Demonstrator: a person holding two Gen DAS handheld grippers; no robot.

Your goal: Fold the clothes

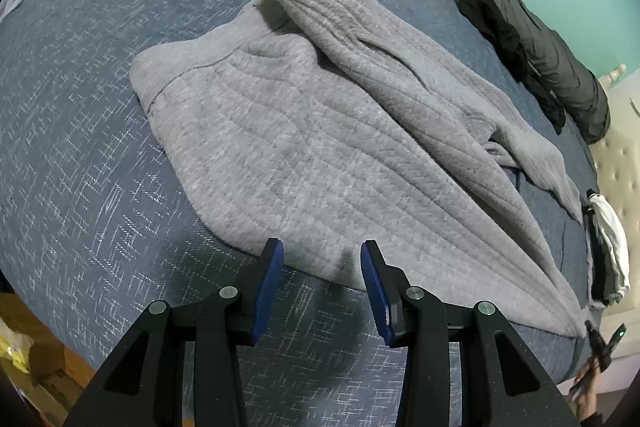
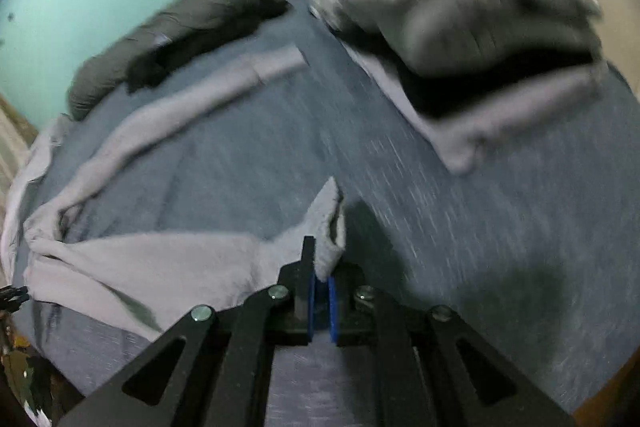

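Observation:
A grey ribbed fleece garment (image 1: 300,147) lies spread across the blue bedspread (image 1: 80,147), with one sleeve folded back over its body. My left gripper (image 1: 322,261) hovers open over the near hem; the blue pads (image 1: 272,267) stand apart on either side of the hem and do not press it. In the blurred right wrist view, my right gripper (image 2: 322,281) is shut on a corner of the grey garment (image 2: 140,267), which sticks up out of the jaws. From there the cloth trails off to the left, and its long sleeve (image 2: 200,99) lies farther back.
A dark grey duvet (image 1: 520,7) and a black garment (image 1: 500,31) lie along the far edge by the teal wall. A stack of folded clothes (image 2: 460,7) sits on the bed. A white and black item (image 1: 608,251) lies near the cream headboard (image 1: 624,155). A person's hand (image 1: 586,393) shows at lower right.

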